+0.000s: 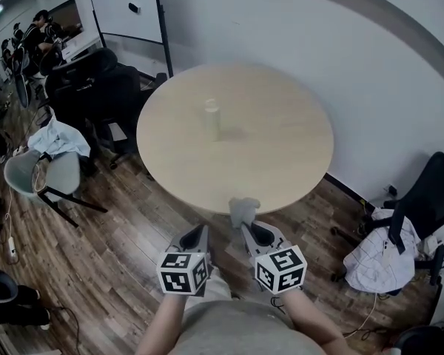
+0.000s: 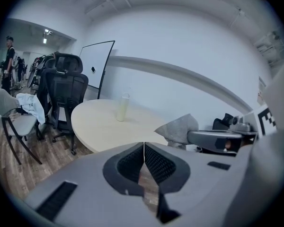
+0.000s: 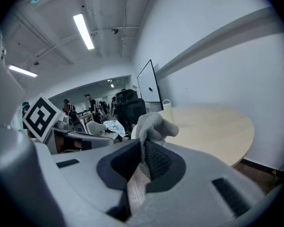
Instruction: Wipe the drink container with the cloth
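fingers of the right gripper [image 3: 144,148] clamp a crumpled grey cloth [image 3: 151,124]; left gripper [image 2: 144,145] fingers pressed together, nothing between. pale cylindrical drink container [image 1: 212,117] stands upright mid round beige table [image 1: 281,161], well apart from both. step looks like approach, no wiping yet. next probably needs a forward reach to bring cloth onto container.

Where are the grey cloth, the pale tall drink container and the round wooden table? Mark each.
grey cloth [image 3: 154,124]: right gripper view, bunched top.
pale tall drink container [image 1: 212,118]: head view, side wall.
round wooden table [image 1: 281,154]: head view, bare top.
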The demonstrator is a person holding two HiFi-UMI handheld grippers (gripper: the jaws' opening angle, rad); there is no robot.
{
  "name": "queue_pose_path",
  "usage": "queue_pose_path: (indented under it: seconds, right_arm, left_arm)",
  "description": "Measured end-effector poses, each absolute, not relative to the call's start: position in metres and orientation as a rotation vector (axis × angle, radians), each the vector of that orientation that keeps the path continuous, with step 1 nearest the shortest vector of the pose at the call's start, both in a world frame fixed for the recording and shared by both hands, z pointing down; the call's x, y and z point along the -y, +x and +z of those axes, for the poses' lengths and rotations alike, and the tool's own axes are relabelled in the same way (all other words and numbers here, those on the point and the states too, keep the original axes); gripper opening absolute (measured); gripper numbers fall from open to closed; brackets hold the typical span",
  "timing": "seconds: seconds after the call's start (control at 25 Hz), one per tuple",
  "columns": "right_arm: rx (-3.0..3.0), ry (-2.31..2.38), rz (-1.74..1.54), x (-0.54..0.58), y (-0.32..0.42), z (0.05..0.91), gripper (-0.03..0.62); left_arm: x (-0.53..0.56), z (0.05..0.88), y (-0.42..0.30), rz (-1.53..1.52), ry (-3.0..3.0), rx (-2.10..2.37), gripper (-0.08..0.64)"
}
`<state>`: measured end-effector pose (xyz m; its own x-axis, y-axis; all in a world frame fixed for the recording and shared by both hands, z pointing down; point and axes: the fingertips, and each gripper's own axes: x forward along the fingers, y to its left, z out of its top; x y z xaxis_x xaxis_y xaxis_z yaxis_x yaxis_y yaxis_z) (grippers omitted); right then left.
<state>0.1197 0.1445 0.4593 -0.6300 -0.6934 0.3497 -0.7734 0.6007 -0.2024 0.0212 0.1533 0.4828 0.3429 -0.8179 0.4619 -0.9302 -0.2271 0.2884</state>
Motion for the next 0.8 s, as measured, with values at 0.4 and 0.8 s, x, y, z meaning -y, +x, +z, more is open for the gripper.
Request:
queue_pose_path:
  seconds: [0.4, 0.8]
  right_arm:
    - [2.571, 1.275, 0.488, -0.055, 0.093, 0.449, 0.014]
    - [2.527, 1.366, 0.501, 0.022, 0.059, 0.453, 0.014]
  left_arm:
    - [-0.062, 0.483, -0.007, 0.289, 2.12, 1.474, 0.005]
    - [0.014, 0.489, -0.037, 0.332, 2.173, 1.396, 0.005]
